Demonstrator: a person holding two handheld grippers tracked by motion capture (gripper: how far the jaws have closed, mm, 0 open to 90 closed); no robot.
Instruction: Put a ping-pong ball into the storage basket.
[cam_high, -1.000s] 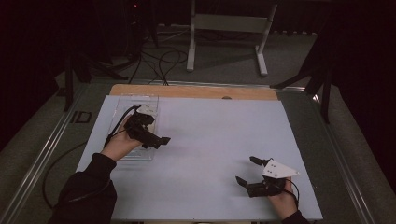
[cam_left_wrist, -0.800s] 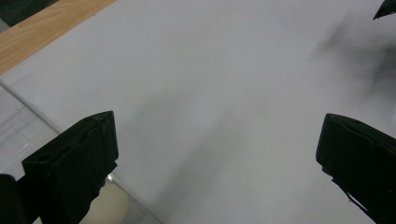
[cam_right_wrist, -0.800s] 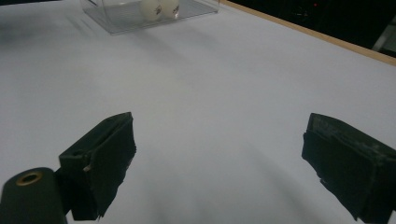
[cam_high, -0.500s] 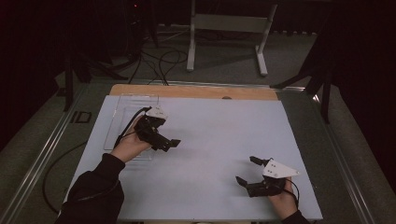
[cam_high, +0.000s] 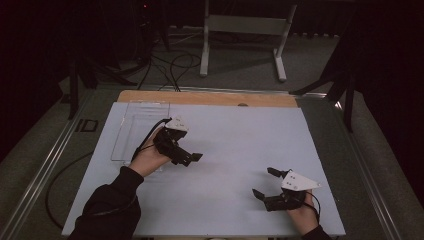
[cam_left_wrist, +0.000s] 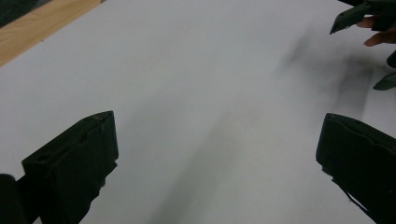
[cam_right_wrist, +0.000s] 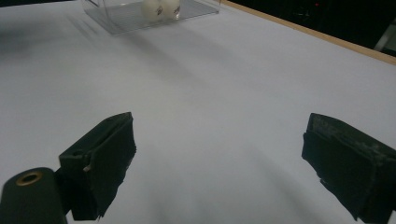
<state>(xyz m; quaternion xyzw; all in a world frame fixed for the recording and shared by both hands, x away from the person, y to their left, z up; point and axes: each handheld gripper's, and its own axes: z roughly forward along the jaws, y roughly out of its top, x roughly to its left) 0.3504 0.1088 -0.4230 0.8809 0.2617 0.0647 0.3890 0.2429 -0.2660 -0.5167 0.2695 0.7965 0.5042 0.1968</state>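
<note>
From the high view I see my left gripper (cam_high: 192, 157) released and empty, just right of the clear tray (cam_high: 131, 131) at the table's (cam_high: 235, 135) left, with my right gripper (cam_high: 265, 184) near the front right, spread open. In the left gripper view, my jaws stand wide over bare white table. In the right gripper view, my jaws gape empty, and two white balls (cam_right_wrist: 160, 8) sit touching inside the tray far ahead.

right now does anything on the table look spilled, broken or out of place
Nothing stands out. The clear tray lies flat at the far left of the white table, with two white balls inside it. Both the left hand-held gripper and the right hand-held gripper are open and empty over bare surface.
</note>
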